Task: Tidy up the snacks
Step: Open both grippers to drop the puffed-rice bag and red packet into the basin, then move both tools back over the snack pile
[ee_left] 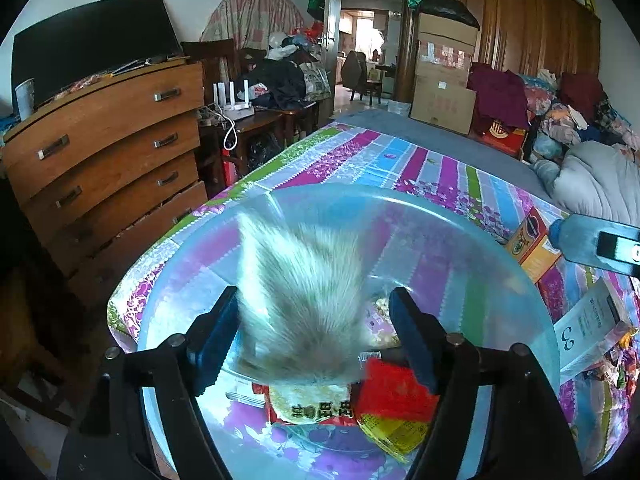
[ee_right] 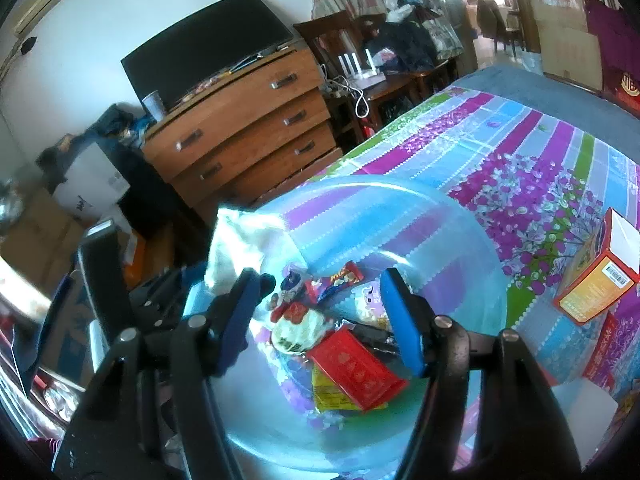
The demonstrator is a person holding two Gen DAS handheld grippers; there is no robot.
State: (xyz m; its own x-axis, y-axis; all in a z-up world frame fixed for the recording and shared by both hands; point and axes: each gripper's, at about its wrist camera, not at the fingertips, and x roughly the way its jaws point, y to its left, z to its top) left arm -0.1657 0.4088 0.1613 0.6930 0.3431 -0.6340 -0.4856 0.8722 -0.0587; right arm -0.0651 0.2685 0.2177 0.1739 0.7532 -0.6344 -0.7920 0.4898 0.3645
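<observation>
A clear blue plastic basin [ee_left: 460, 240] [ee_right: 460, 240] sits on the floral cloth and holds several snack packs: a red packet [ee_left: 394, 394] [ee_right: 356, 368], a rice-cracker bag [ee_left: 316, 402] [ee_right: 298, 330] and a yellow pack [ee_left: 396, 432]. A pale packet [ee_left: 300, 296], blurred by motion, is between my left gripper's [ee_left: 316, 340] open jaws above the basin; it also shows in the right wrist view [ee_right: 240, 248]. My right gripper [ee_right: 320, 320] is open and empty over the basin.
An orange box [ee_left: 532, 248] [ee_right: 596, 280] stands on the cloth right of the basin. A white packet [ee_left: 584, 328] and loose wrappers [ee_left: 616, 360] lie at the right edge. A wooden dresser [ee_left: 108, 152] [ee_right: 248, 128] stands left of the bed.
</observation>
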